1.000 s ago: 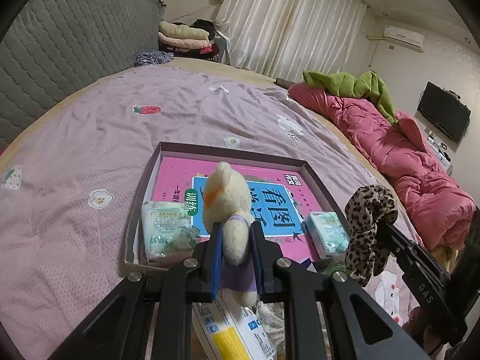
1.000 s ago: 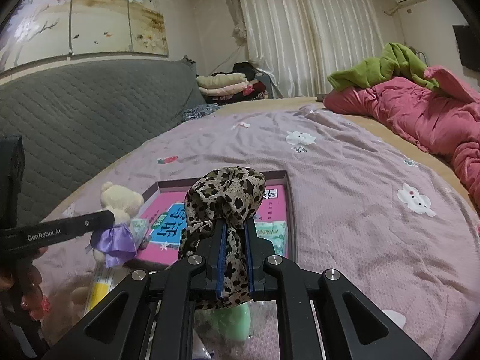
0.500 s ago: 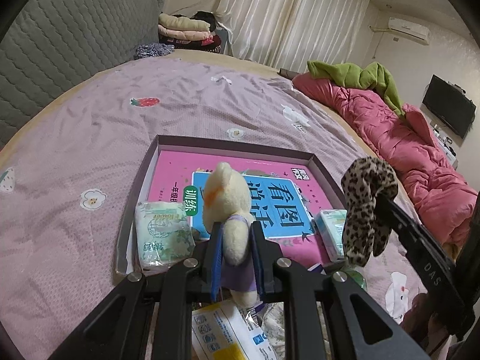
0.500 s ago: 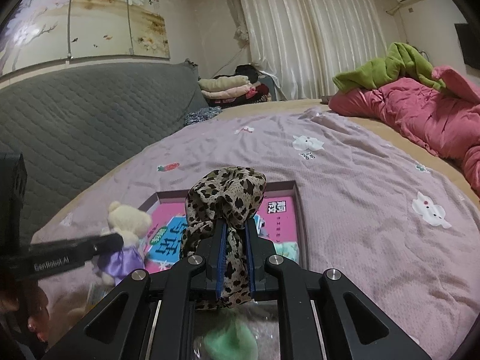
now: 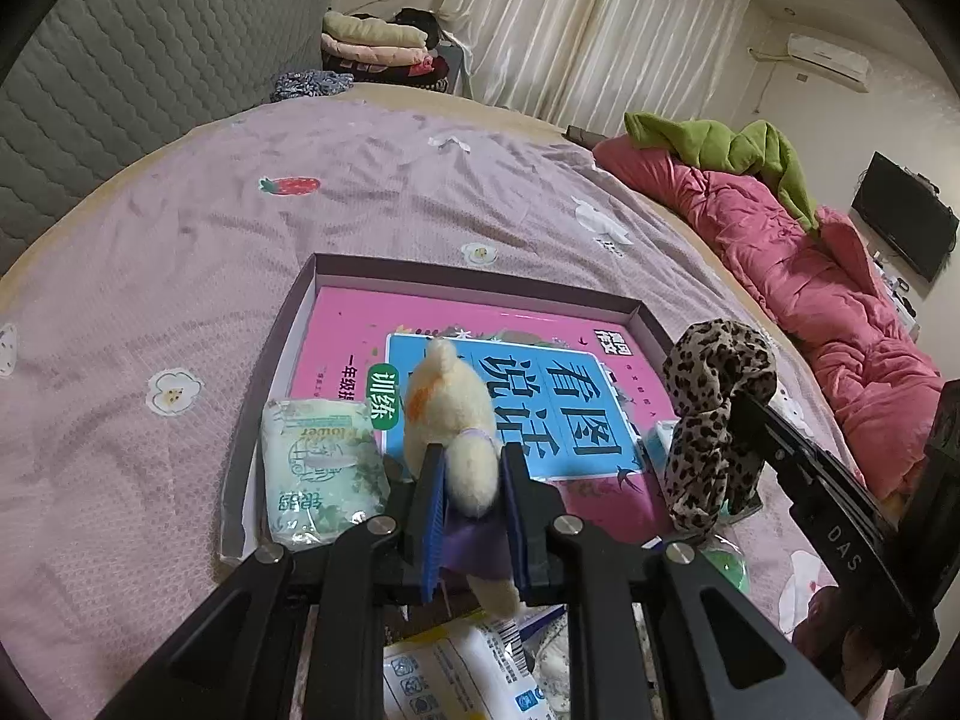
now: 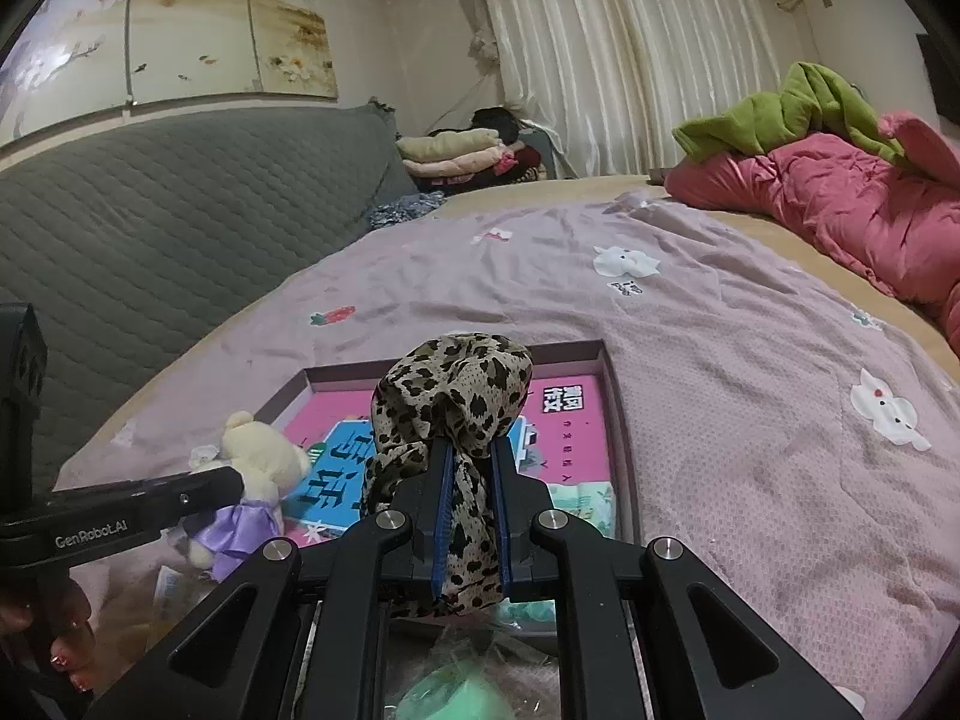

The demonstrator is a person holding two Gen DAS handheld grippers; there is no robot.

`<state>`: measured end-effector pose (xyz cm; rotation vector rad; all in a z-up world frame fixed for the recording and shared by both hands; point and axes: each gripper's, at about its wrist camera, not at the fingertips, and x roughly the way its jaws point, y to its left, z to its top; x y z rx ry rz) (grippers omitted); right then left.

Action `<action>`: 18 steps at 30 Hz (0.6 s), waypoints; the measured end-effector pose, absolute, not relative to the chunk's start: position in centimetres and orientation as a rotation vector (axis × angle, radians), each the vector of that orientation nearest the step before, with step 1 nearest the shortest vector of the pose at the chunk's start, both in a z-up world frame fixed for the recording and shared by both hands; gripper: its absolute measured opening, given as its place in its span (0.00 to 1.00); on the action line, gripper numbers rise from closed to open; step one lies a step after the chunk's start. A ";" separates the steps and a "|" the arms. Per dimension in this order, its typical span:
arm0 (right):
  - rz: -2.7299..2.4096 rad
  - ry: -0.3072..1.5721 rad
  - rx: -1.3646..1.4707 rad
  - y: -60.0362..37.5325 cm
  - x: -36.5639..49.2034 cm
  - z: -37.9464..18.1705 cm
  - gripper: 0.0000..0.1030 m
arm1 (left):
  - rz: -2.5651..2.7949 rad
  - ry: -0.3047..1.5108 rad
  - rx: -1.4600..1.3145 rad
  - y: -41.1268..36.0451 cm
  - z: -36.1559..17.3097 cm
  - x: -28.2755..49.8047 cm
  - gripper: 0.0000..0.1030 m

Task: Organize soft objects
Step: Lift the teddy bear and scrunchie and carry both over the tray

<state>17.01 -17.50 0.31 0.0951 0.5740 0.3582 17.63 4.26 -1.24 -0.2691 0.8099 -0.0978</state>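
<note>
My left gripper [image 5: 471,468] is shut on a cream plush bear [image 5: 453,420] in a purple dress, held over the near edge of a shallow box lid [image 5: 480,276] that lies on the bed. The bear also shows in the right wrist view [image 6: 258,462]. My right gripper [image 6: 471,468] is shut on a leopard-print scrunchie [image 6: 456,396], held over the lid's near right side; it also shows in the left wrist view [image 5: 714,420]. A pink and blue book [image 5: 540,372] lies in the lid, with a green tissue pack [image 5: 318,468] at its left.
A second tissue pack [image 6: 585,504] lies at the lid's right. Plastic packets [image 5: 456,678] and a green item [image 6: 456,696] lie near me. A pink quilt [image 5: 810,276] with a green cloth is at the right, a grey headboard [image 5: 120,78] at the left.
Both grippers have moved forward over the box lid, each still holding its object. The bear and the scrunchie now sit further over the book.
</note>
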 end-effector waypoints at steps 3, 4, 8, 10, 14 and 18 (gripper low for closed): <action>0.355 0.571 0.096 -17.6 17.1 0.3 0.12 | -0.094 0.817 -0.268 4.3 -1.4 17.9 0.18; 0.356 0.571 0.094 -17.5 17.1 0.3 0.12 | -0.095 0.821 -0.270 4.3 -1.4 18.0 0.17; 0.352 0.592 0.083 -17.2 17.4 -0.1 0.12 | -0.092 0.825 -0.264 4.1 -1.7 18.5 0.17; 0.353 0.606 0.078 -17.1 17.5 -0.4 0.12 | -0.091 0.828 -0.260 4.0 -1.9 18.8 0.17; 0.358 0.622 0.069 -16.9 17.8 -0.6 0.12 | -0.093 0.827 -0.259 3.8 -2.1 19.3 0.17; 0.361 0.634 0.056 -16.6 17.8 -0.9 0.12 | -0.089 0.830 -0.265 3.9 -2.2 19.9 0.16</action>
